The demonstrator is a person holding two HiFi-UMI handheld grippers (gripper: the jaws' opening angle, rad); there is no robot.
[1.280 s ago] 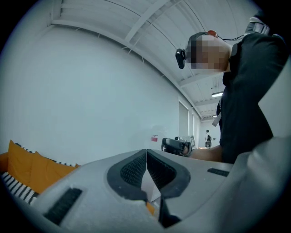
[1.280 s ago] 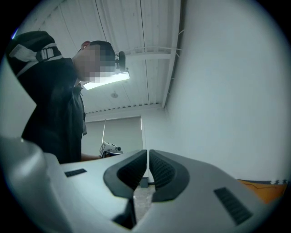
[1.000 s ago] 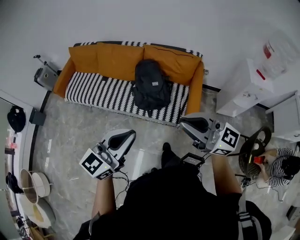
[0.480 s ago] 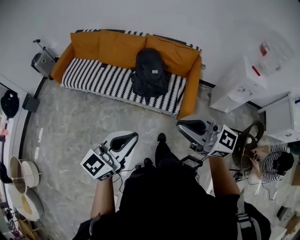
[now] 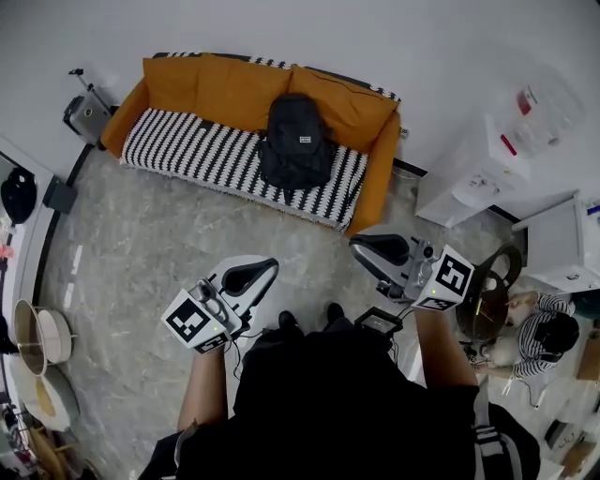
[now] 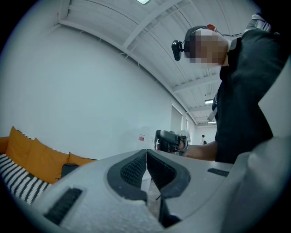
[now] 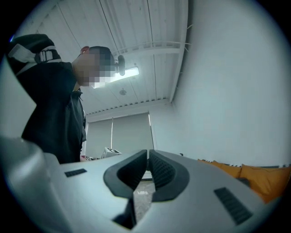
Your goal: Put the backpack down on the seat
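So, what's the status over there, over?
Both shut, empty: left gripper, right gripper. Black backpack sits on sofa seat, leaning on cushions. Only floor between, over.

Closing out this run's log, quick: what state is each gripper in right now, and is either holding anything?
Left gripper: closed, holding nothing.
Right gripper: closed, holding nothing.

Orange sofa (image 5: 225, 89) stands against a white wall (image 5: 281, 26) on grey marble floor (image 5: 159, 234)
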